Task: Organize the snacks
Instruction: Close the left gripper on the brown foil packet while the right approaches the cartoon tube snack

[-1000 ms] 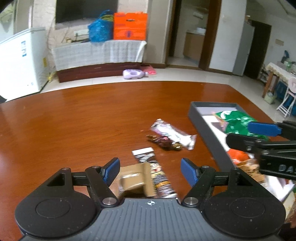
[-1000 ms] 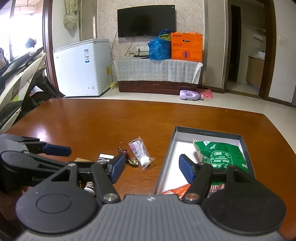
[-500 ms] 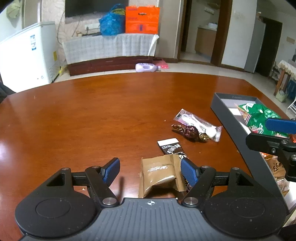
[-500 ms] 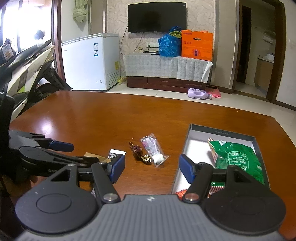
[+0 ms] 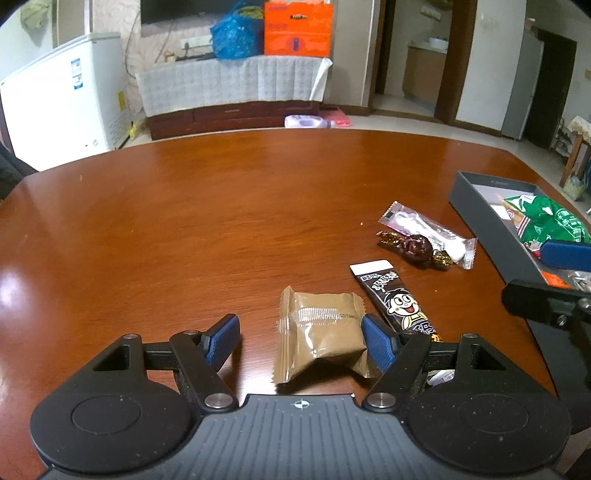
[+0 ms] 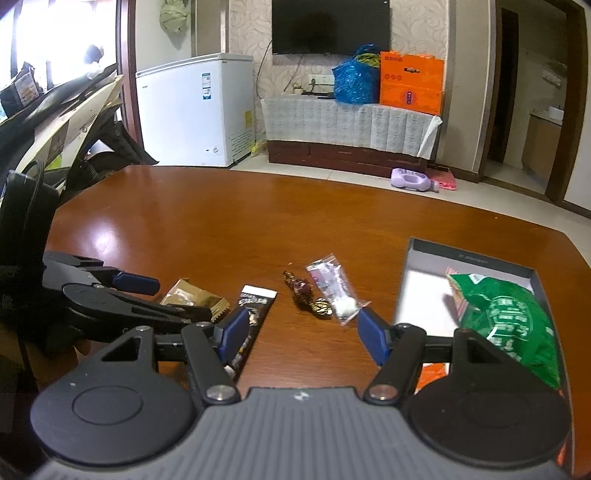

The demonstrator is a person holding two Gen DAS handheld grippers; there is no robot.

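Left hand-held gripper (image 5: 300,338): jaws apart around brown snack packet (image 5: 320,338) | right hand-held gripper (image 6: 303,332): jaws apart, empty | grey box (image 5: 476,212): 2 o'clock on bench (image 5: 184,221)

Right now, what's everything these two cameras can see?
Brown snack packet: 1, tan, between left gripper's fingers.
Black cartoon snack bar: 1, table, right of packet.
Foil-wrapped candy: 1, dark red-gold, table.
Clear wrapped sweet: 1, beside candy.
Grey box: 1, table's right.
Green snack bag: 1, in box.
Wooden table: 1, brown.
Chest freezer: 1, white, background.
TV: 1, black, wall.
Left gripper: open.
Right gripper: open.
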